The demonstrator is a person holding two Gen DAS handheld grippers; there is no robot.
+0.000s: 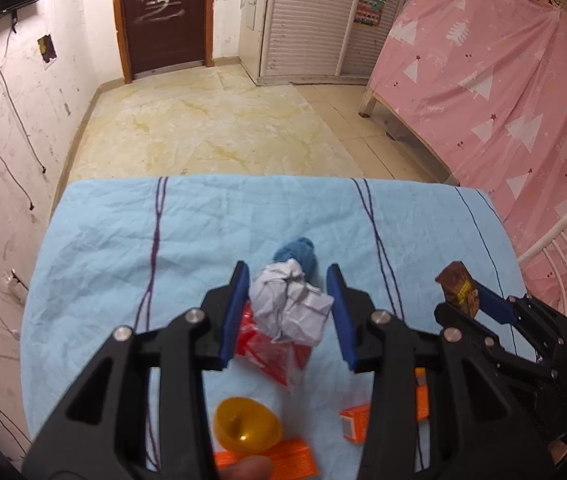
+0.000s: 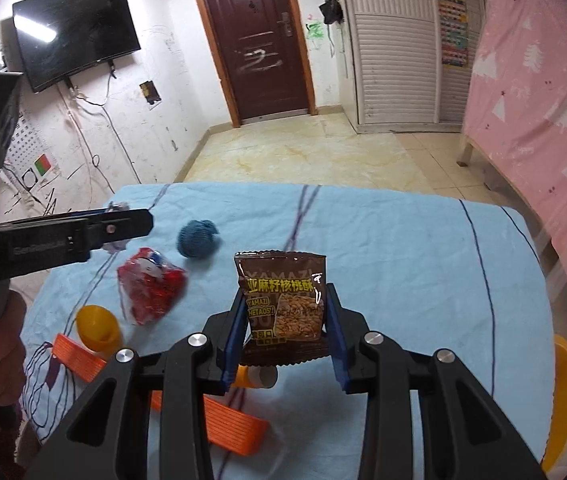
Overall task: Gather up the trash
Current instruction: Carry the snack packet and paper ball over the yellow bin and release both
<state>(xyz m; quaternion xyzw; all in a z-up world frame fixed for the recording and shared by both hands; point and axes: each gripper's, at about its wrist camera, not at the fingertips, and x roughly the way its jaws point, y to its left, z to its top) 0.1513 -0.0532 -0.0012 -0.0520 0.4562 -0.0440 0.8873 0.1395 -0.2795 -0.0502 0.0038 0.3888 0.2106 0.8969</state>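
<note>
My left gripper is shut on a crumpled white paper ball, held a little above the table. In the right wrist view this gripper reaches in from the left, with bits of the paper showing past its fingers. My right gripper is shut on a brown snack packet, which stands upright between the blue pads. The left wrist view shows that gripper and its packet at the right. A red wrapper lies on the cloth.
The table wears a light blue cloth. On it lie a blue knitted ball, a yellow cup, orange boxes and a cardboard tube. A yellow chair stands at the right, beside a pink-curtained bed.
</note>
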